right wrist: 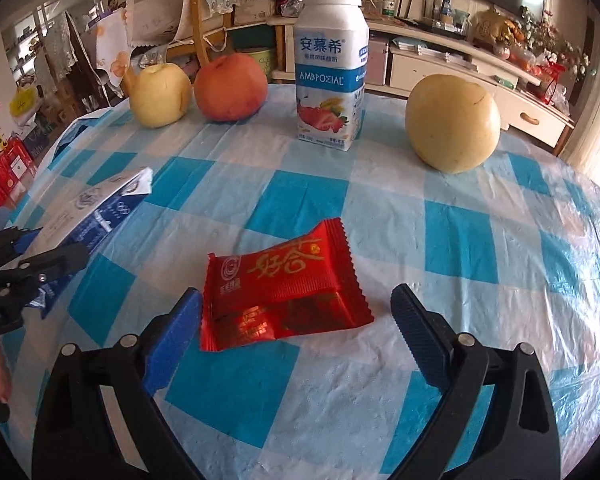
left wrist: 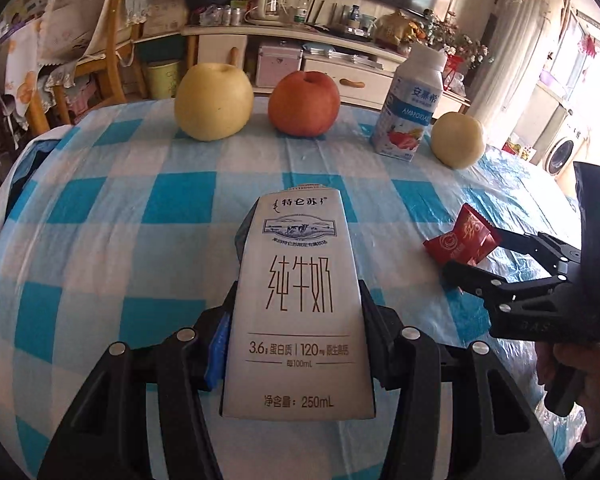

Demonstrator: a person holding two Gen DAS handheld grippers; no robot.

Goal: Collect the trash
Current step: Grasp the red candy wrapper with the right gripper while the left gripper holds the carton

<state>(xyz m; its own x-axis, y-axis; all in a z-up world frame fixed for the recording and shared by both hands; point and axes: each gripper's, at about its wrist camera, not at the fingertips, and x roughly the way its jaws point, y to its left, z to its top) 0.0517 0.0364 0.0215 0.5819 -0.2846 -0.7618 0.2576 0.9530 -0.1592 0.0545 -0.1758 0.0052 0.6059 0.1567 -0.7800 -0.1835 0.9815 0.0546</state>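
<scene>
Item one: white milk carton (left wrist: pixel 298 304), printed face toward the left wrist camera, clamped between the two fingers of the left gripper (left wrist: pixel 298 316) at the lower centre of that frame; the pads press on both of its sides, and it is lifted off the blue-and-white checked tablecloth (left wrist: pixel 140 208). In the right wrist view the same carton (right wrist: pixel 96 208) shows at the left edge, in the left gripper's grasp. Item two: red snack wrapper (right wrist: pixel 284 292), lying flat on the cloth at the centre of the right wrist frame, between the wide-spread fingers of the right gripper (right wrist: pixel 296 308); the blue pad (right wrist: pixel 176 320) on the left sits just beside the wrapper's edge, though contact cannot be confirmed, and the other pad stands apart from it. Along the far side of the table, upper part of the frame, left to right: yellow pear (right wrist: pixel 160 94), red apple (right wrist: pixel 230 88), upright Ambrosial yogurt bottle (right wrist: pixel 330 68), second yellow pear (right wrist: pixel 452 122). Lower right of the left wrist view: a hand (left wrist: pixel 580 376) gripping the right gripper's handle.
</scene>
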